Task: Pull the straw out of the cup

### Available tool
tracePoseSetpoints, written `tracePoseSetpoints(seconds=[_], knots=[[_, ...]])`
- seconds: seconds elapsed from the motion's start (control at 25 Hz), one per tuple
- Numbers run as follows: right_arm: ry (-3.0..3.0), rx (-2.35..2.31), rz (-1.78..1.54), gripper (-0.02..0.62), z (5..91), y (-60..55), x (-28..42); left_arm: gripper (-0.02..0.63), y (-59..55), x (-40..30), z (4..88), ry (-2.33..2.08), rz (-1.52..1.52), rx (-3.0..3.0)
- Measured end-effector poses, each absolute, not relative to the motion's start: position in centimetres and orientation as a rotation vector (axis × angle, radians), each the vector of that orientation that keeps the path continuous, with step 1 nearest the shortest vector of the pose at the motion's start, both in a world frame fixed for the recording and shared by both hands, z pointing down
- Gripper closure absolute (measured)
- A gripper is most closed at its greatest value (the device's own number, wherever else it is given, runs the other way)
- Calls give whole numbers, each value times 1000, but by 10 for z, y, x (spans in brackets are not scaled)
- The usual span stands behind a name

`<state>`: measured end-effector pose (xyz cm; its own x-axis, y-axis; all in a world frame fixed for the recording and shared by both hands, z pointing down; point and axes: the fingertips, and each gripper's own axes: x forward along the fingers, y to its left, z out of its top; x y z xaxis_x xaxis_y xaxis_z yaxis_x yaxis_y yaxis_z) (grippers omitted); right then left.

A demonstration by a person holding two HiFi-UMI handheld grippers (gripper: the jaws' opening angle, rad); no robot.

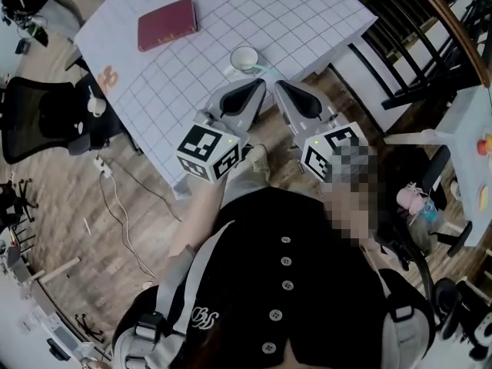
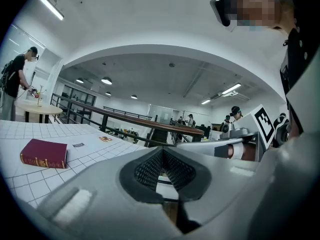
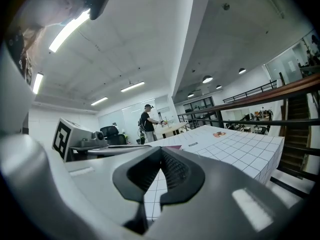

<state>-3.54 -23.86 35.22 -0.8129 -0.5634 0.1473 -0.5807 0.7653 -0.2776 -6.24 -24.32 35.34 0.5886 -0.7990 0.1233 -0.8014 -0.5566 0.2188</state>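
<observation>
A white cup (image 1: 244, 58) stands near the front edge of the table with the white grid cloth (image 1: 307, 21). A pale strip at its rim may be the straw; I cannot tell for sure. My left gripper (image 1: 260, 84) and right gripper (image 1: 280, 84) are side by side just short of the cup, over the table's edge, both pointing at it. The left gripper (image 2: 162, 150) has its jaws together with nothing between them. The right gripper (image 3: 161, 149) is likewise shut and empty. Both gripper views have the cup hidden behind the jaws.
A dark red book (image 1: 167, 23) (image 2: 44, 153) lies further back on the left of the table. A black office chair (image 1: 38, 121) stands at the left, black chairs (image 1: 415, 52) at the right. A power cable (image 1: 115, 206) runs across the wooden floor.
</observation>
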Motion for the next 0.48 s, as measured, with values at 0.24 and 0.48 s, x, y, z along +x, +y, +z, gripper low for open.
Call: tracePoseSetpoints(seconds=[0.24,0.48], knots=[[-2863,1023,539,595,363,-266,-38,607,-265,-79,363,-1299,81,2605],[-2836,1084,584,595,373,-280,-35,607,-278,-89,378,-1291,174,2634]])
